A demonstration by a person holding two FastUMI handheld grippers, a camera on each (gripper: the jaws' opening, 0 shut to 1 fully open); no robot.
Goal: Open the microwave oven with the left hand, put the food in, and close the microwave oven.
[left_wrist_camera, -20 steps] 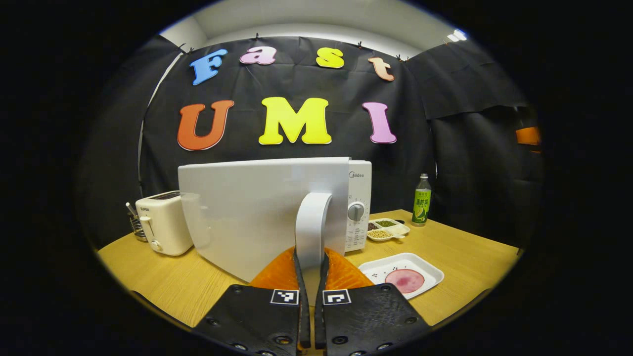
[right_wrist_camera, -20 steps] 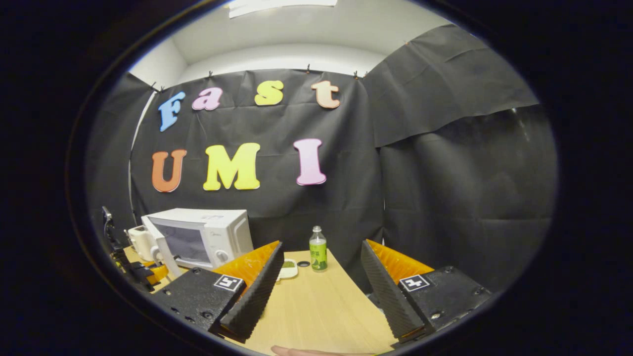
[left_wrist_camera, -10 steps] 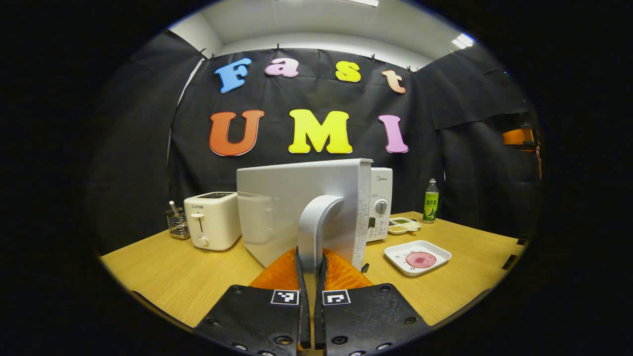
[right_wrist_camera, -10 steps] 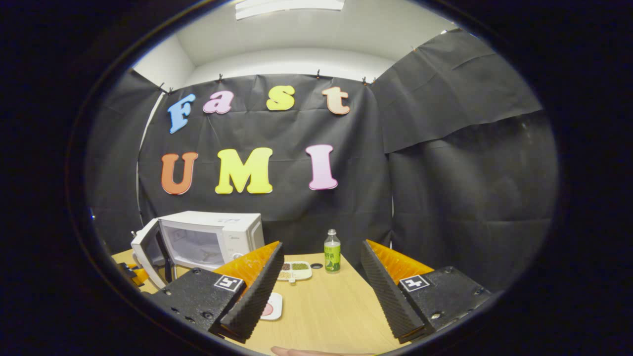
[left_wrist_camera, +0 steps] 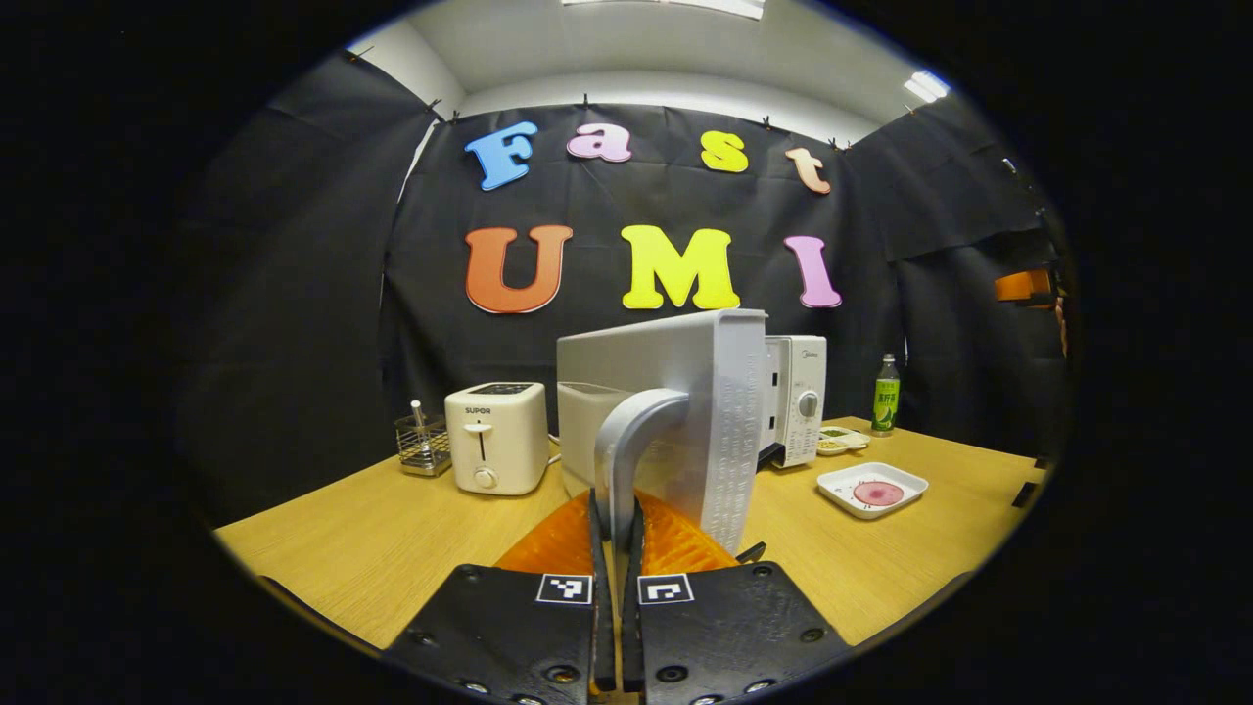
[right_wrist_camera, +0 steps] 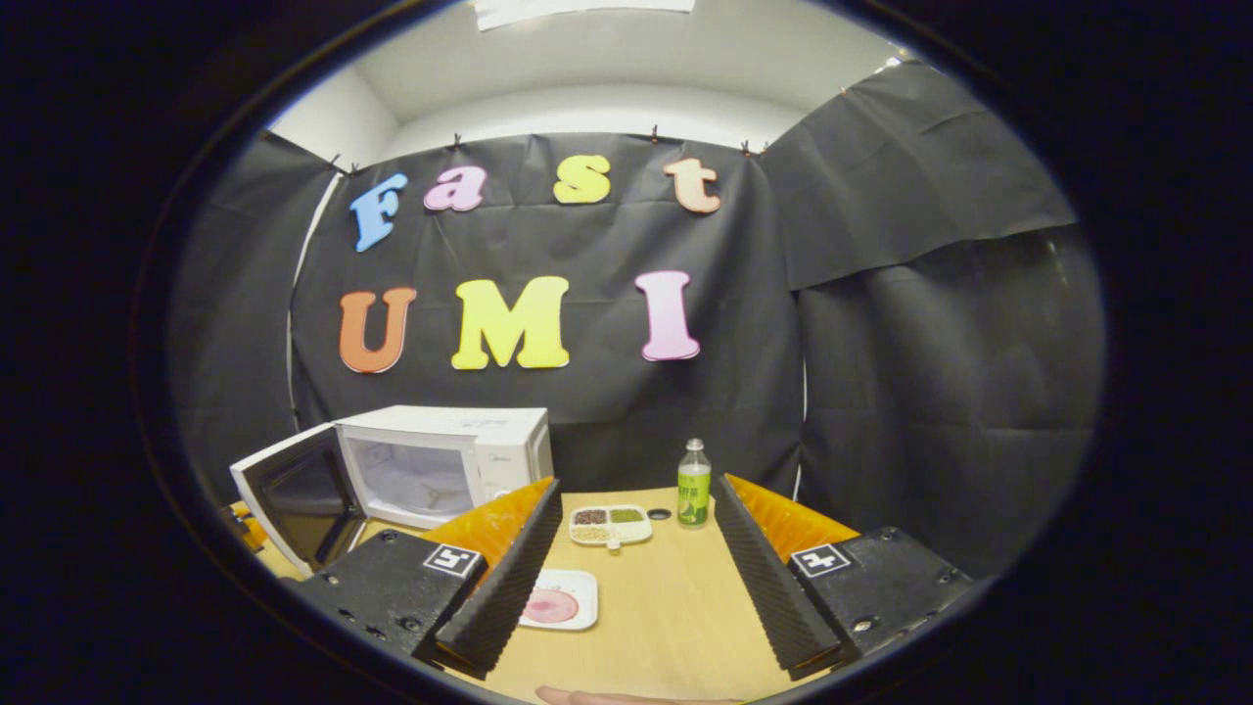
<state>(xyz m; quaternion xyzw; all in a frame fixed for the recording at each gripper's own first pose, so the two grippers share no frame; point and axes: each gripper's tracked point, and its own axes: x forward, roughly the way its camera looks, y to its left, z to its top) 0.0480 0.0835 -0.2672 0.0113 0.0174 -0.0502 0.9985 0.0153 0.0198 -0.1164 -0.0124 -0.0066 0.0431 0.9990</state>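
Door (left_wrist_camera: pixel 675 392) had swung wider than a second before. Left gripper (left_wrist_camera: pixel 615 548) was clamped on the door handle (left_wrist_camera: pixel 626 441); right gripper (right_wrist_camera: pixel 636 568) stood wide, empty. Opening step nearly done. Next: release, then fetch the food plate (left_wrist_camera: pixel 873 489) resting on the table (left_wrist_camera: pixel 392 539) right of the microwave (right_wrist_camera: pixel 445 460).

open door (right_wrist_camera: pixel 294 494) flanking microwave (right_wrist_camera: pixel 445 460) mouth, cavity seemingly clear, bottle (right_wrist_camera: pixel 693 484) aside

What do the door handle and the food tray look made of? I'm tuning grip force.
The door handle looks like smooth moulded plastic with a satin sheen, held in the left gripper. The tray under the pink slice looks like glossy white ceramic or melamine; the views cannot settle which.
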